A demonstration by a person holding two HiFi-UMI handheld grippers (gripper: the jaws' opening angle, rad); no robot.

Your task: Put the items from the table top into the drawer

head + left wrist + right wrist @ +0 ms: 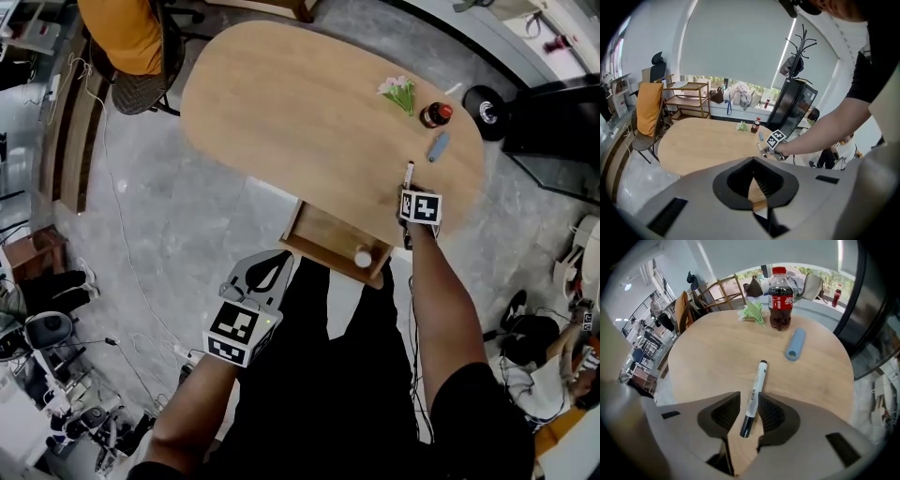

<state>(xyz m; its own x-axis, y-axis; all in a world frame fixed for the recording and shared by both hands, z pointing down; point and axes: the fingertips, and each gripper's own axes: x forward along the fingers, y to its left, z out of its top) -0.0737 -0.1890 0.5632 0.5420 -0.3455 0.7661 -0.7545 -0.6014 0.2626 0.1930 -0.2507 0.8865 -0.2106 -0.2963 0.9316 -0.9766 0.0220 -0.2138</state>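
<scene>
**Left hand-held gripper.** The left hand-held gripper [281,261] hangs off the edge of the tabletop [281,103]. Its jaws are together and hold nothing. The open drawer [323,236] is just ahead of it and to its right. A small white round object [363,258] lies in the drawer, at the end nearer the right hand-held gripper.

**Right hand-held gripper.** The right hand-held gripper [750,398] sits low over the tabletop, jaws narrowly apart and astride the marker [754,394]. The marker lies flat and points away from this gripper, its dark end back between the pads. A sliver of wood shows between the marker and the left pad, so it is judged not yet clamped.

**Beyond the marker.** A blue tube [795,344] lies ahead and to the right. A bottle [780,298] stands farther ahead, with flowers [753,311] to its left.

**Handling the marker.**
- It is judged light, rigid, smooth and round, so it is likely to roll on the tabletop and to pivot if held near one end.
- Take hold across the barrel, near its middle, with the pads square to its length.
- Moderate closing force should suffice.
</scene>
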